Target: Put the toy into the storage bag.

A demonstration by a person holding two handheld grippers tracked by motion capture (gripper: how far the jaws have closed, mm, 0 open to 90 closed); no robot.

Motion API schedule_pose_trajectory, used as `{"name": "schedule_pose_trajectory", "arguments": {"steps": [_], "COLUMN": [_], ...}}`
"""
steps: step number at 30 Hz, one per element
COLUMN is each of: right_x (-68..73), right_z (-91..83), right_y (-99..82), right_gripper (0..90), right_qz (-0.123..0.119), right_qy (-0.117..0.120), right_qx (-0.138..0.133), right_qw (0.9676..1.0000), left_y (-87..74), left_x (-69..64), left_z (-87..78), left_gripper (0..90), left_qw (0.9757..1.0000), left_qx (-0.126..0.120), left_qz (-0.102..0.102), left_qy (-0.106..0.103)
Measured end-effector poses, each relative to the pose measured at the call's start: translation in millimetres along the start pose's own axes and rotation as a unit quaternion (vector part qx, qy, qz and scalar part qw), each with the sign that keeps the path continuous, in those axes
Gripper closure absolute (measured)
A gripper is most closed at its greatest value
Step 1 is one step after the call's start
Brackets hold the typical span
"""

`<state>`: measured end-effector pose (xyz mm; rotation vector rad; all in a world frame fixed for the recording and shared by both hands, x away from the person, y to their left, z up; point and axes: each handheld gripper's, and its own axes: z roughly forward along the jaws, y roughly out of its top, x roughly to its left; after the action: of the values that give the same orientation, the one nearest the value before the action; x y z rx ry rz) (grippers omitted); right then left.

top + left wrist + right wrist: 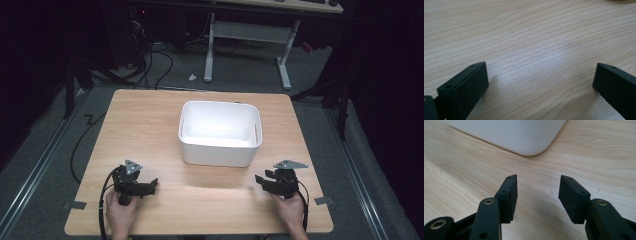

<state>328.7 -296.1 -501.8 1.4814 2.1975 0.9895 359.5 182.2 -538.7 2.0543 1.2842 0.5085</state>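
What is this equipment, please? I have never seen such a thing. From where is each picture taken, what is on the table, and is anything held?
A person sits at a wooden table and holds a black two-jaw tool in each hand. The high view looks down from above: left tool, right tool. The other two pictures come from small cameras riding on the tools, looking along their jaws: left tool, right tool. On the table stands one white bin, which looks empty. Both tools are open near the bare wood; nothing is held.

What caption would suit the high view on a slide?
Two hand-held grippers, left gripper and right gripper, rest open before a white bin on a wooden table.
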Motion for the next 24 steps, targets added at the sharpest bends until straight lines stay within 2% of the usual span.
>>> {"name": "schedule_pose_trajectory", "arguments": {"steps": [24], "right_x": [3.3], "right_z": [20.2], "right_y": [-11.2], "right_gripper": [47.7], "right_qz": [-0.008], "right_qy": [-0.026], "right_qx": [-0.001], "right_qw": [0.9996], "left_y": [0.0], "left_x": [0.0], "left_z": [0.0], "left_gripper": [0.4], "left_qw": [1.0], "left_qx": [0.0], "left_qz": [0.0], "left_qy": [0.0]}}
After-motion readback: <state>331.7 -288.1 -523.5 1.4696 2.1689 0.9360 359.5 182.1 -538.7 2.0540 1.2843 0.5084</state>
